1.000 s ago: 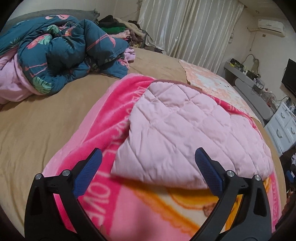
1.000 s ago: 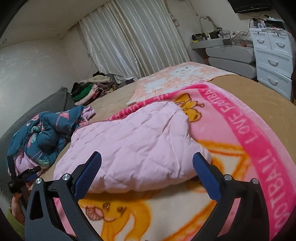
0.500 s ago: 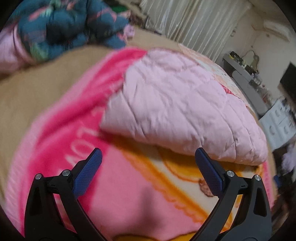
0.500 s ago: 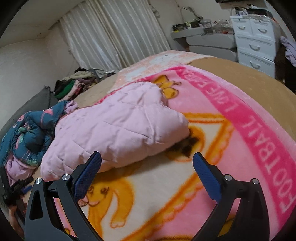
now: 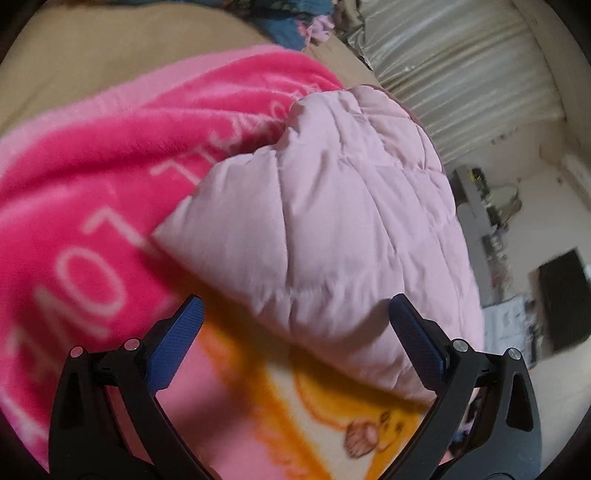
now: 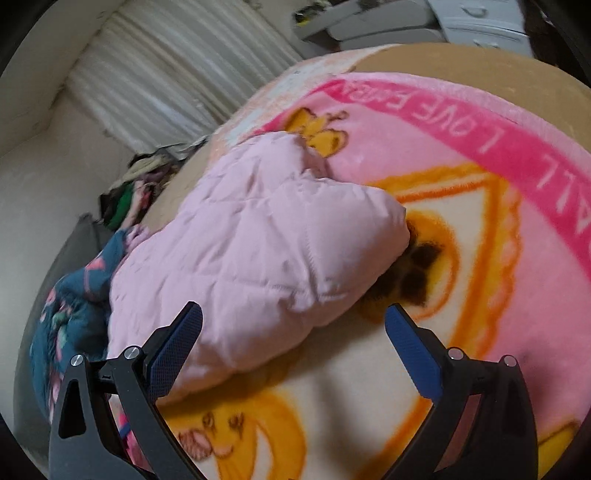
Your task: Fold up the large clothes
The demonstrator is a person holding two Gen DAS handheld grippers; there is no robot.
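Apparently the pale pink quilted garment (image 5: 332, 229) was already folded at least once: it lay as a compact padded bundle, doubled over, with a rounded folded edge along its near side. It rested on top of the bright pink fleece blanket (image 5: 92, 177), roughly at the middle of the printed orange cartoon design, and the blanket itself lay spread on the tan bed (image 6: 480, 62). Judged from the bundle's shape, the fold looked partly done; whether a further fold or only tidying was left could not be told, since sleeves and hem were hidden inside the bundle.

Left gripper (image 5: 295, 325): jaws spread wide, empty, hovering just short of the near folded edge; the right-hand finger sat over the bundle's lower corner, contact uncertain because of motion blur.

Right gripper (image 6: 293, 328): jaws likewise wide apart, holding nothing; the left finger overlapped the bundle's near edge in view, touching or merely above, not resolvable.

Further out: a crumpled teal floral quilt (image 6: 70, 325) lay beyond the garment on the bed, a heap of other clothes (image 6: 136, 184) near the pale curtains (image 6: 177, 66), and white drawers (image 6: 480, 22) stood past the bed's far side.
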